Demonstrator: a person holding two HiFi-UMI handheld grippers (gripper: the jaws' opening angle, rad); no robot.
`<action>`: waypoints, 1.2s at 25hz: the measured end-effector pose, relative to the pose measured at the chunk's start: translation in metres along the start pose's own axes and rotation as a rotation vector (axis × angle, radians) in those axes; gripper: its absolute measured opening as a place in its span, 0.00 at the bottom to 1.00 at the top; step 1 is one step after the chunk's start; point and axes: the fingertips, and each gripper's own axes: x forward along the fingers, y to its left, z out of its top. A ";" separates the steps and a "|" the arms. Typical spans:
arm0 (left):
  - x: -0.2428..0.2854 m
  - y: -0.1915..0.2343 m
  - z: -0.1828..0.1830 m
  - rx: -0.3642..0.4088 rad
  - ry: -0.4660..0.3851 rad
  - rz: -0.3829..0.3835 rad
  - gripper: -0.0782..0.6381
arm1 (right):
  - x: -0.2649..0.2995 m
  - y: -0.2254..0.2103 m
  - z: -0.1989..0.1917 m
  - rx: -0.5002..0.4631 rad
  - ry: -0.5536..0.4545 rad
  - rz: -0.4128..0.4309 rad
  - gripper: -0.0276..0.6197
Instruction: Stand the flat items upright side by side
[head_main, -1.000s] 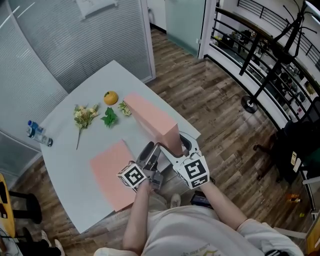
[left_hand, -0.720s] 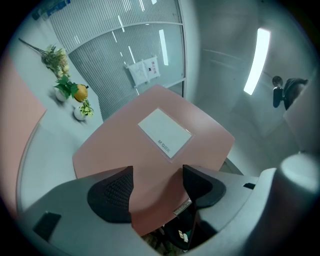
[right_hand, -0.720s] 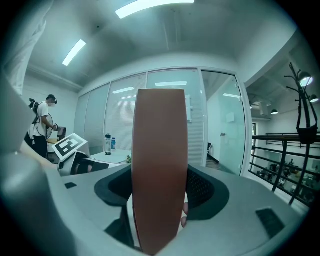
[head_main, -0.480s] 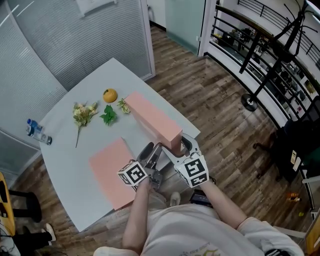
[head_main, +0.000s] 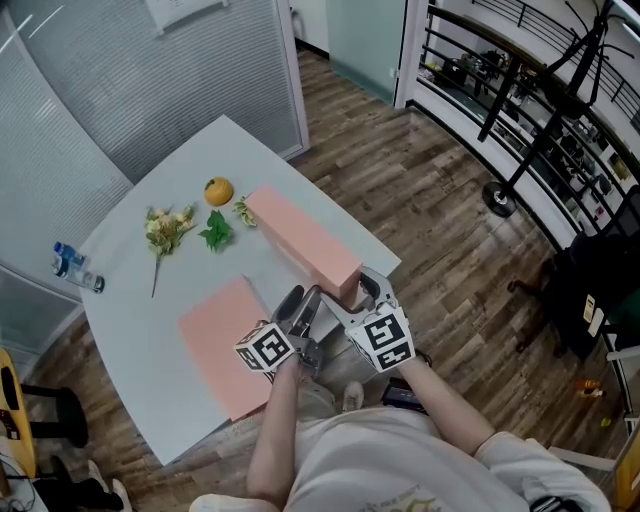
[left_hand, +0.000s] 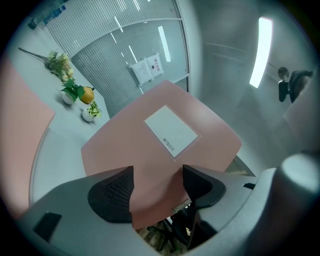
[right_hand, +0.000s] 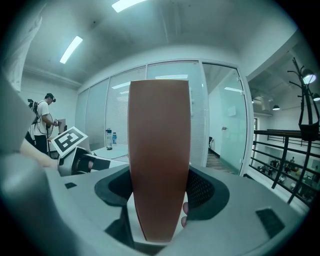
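Observation:
A thick pink book-like item (head_main: 300, 235) stands on its long edge on the white table (head_main: 130, 310), running from the middle to the near right corner. Both grippers hold its near end: my left gripper (head_main: 303, 312) from the left side, my right gripper (head_main: 366, 290) from the right. In the left gripper view its broad face with a white label (left_hand: 170, 131) fills the gap between the jaws (left_hand: 157, 187). In the right gripper view its narrow edge (right_hand: 159, 150) sits clamped between the pads (right_hand: 159, 192). A second pink item (head_main: 222, 340) lies flat to the left.
An orange (head_main: 218, 190), a green sprig (head_main: 217, 232), a flower stem (head_main: 165, 230) and a water bottle (head_main: 75, 268) lie at the table's far side. The table edge runs just behind the grippers, with wooden floor beyond. A person (right_hand: 45, 120) stands far off.
Almost nothing has changed: both grippers stay on the upright pink item, whose near end has shifted slightly left.

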 end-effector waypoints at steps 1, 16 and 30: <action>0.000 0.000 0.000 -0.005 -0.002 -0.002 0.52 | 0.000 0.000 0.000 0.001 -0.001 0.000 0.52; -0.015 0.010 0.005 -0.007 -0.015 0.034 0.52 | -0.004 0.002 -0.004 0.027 0.037 0.008 0.52; -0.062 0.015 0.022 0.111 -0.016 0.124 0.52 | -0.044 -0.012 -0.037 0.260 0.066 -0.056 0.52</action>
